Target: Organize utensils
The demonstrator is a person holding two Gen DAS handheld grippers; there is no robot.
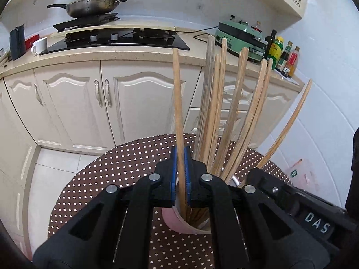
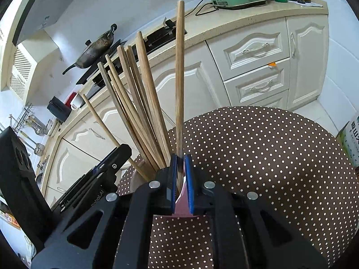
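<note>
- Chopsticks [image 1: 224,116] stood fanned in a pink cup [image 1: 179,224] on the dotted table [image 1: 112,168], the landmark for all below.
- Left gripper [image 1: 180,170], above the cup's rim, was clamped on one chopstick [image 1: 178,103] with its tip inside the cup.
- Right gripper [image 2: 180,179], beside the cup, pinched another chopstick [image 2: 179,78].
- Each stick probably needed lowering steadily until it bottomed, then releasing without jostling the bundle.

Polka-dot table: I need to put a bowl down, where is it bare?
Bare cloth spreads right of the pink cup, out to the table's edge. Crowded where the chopsticks fan out of the cup, with both hand-held grippers beside it.
</note>
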